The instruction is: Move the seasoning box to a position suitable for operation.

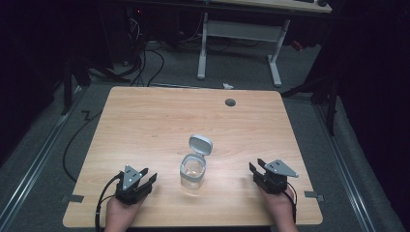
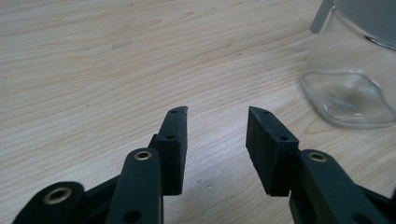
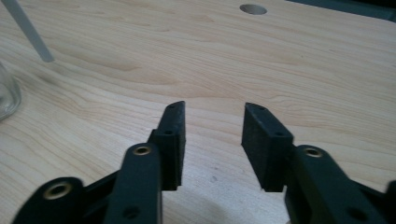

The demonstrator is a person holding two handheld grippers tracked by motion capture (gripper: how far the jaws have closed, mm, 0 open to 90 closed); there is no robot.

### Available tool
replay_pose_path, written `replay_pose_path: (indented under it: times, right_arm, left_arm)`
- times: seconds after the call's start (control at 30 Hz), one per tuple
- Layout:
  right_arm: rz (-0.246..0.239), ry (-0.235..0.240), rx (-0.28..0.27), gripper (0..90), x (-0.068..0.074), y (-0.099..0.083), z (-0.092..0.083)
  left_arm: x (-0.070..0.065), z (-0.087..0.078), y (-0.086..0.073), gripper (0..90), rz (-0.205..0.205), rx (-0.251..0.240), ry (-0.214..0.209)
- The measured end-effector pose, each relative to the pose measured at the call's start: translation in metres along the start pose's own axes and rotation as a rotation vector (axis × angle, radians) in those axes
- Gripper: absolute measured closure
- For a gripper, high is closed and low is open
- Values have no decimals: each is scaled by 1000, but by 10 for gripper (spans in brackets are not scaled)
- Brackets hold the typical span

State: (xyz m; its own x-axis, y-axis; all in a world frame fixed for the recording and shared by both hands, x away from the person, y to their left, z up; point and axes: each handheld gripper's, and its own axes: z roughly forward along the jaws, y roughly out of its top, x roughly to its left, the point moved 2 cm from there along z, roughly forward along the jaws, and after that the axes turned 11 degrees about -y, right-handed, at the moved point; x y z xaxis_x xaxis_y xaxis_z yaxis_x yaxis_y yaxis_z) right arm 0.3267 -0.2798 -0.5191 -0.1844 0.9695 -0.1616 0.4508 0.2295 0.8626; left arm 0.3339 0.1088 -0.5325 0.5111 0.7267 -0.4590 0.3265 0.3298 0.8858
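Note:
A clear glass jar (image 1: pixel 193 171) stands near the table's front middle, its grey lid (image 1: pixel 200 144) flipped open and leaning back behind it. The jar's lower wall (image 2: pixel 348 91) appears at the right of the left gripper view; its edge (image 3: pixel 7 95) and the lid's rim (image 3: pixel 30 32) appear at the left of the right gripper view. My left gripper (image 1: pixel 150 175) rests on the table left of the jar, open and holding nothing (image 2: pixel 217 116). My right gripper (image 1: pixel 256 165) rests to the jar's right, also open and holding nothing (image 3: pixel 212 112).
The wooden table (image 1: pixel 145 125) has a round cable hole (image 1: pixel 230 102) near its far edge. Cables (image 1: pixel 82 130) trail over the floor at the left. A white-legged desk (image 1: pixel 241 29) stands beyond the table.

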Motion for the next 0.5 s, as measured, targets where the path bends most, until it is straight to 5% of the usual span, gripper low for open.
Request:
replay_pose_path:
  times: [0.3, 0.5]
  right_arm:
    - [76, 78, 33, 755, -2, -9, -1]
    - [35, 110, 15, 878, 12, -3, -7]
  left_arm:
    - [0, 4, 4, 639, -16, -15, -14]
    - [0, 2, 6, 696, -43, -7, -25]
